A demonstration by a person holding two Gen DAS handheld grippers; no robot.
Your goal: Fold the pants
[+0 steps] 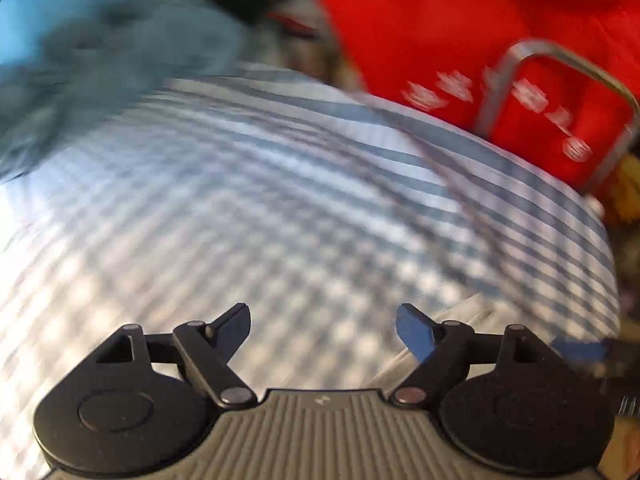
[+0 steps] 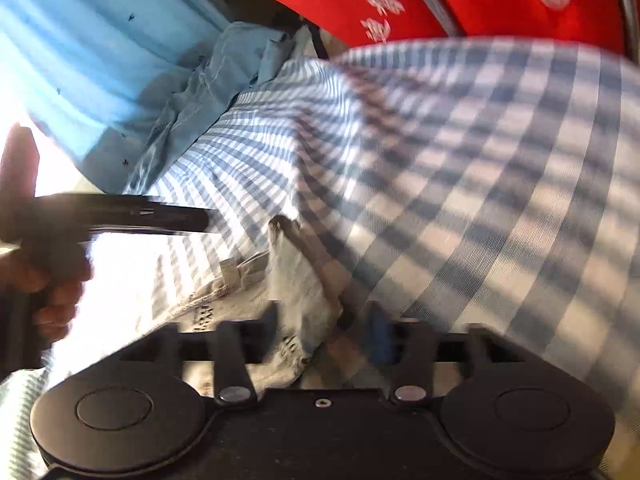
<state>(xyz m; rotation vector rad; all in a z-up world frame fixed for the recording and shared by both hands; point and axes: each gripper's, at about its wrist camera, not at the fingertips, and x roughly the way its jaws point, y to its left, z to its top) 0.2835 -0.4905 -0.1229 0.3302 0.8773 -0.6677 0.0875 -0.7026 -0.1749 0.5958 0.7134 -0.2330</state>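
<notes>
Both views blurred. Left gripper (image 1: 323,330): fingers wide apart, nothing btwn them, hovering over blue/white checked cloth (image 1: 280,208). Right gripper (image 2: 326,330): fingers part-way apart w/ one pale grey-white pair of pants (image 2: 296,280), crumpled, lying btwn them on the checked cloth; can't tell if the fingers pinch the fabric. One rumpled light-blue garment (image 2: 208,92) at far edge of cloth, one red bag w/ white print (image 1: 460,40) behind, one metal frame (image 1: 560,80) in front of it.
</notes>
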